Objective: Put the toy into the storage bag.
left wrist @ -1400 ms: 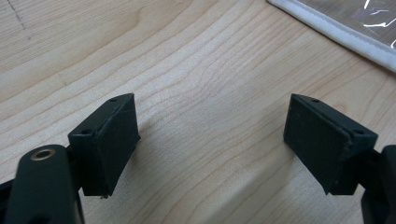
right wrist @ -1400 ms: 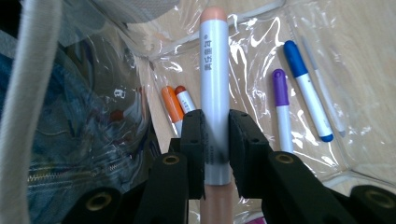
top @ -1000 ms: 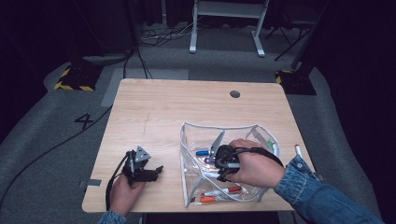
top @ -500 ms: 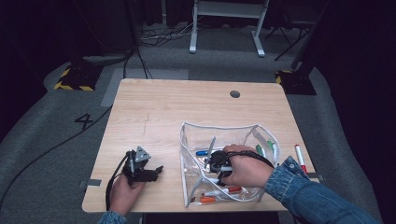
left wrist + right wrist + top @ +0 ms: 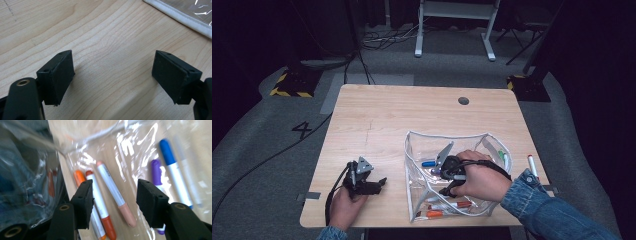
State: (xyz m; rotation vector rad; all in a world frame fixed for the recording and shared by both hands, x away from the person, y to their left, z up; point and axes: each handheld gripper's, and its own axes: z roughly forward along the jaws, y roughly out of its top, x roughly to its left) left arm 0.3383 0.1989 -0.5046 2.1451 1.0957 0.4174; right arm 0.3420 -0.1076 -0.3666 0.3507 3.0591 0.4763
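A clear plastic pouch [image 5: 447, 136] lies open on the wooden table [image 5: 377, 115], with several markers in it. My right gripper [image 5: 443, 181] reaches inside it, held by a hand in a denim sleeve. Its jaws have just been opening, and my right gripper [image 5: 113, 200] is open. A white marker with a peach cap [image 5: 115, 195] lies on the pouch floor in the gap below the pads, untouched. An orange-capped marker [image 5: 98, 202] lies beside it, with a purple marker [image 5: 157, 173] and a blue marker [image 5: 172, 167] further right. My left gripper [image 5: 381, 184] rests left of the pouch, and my left gripper [image 5: 112, 72] is open over bare wood.
A red-capped marker [image 5: 532, 166] lies on the table just right of the pouch. The pouch's white edge [image 5: 180, 16] lies a short way ahead of the left jaws. A round cable hole [image 5: 463, 100] sits near the table's far edge. Bare wood spreads across the far and left parts.
My right hand has shifted slightly toward the near side inside the pouch. The left hand and its gripper have stayed where they were.
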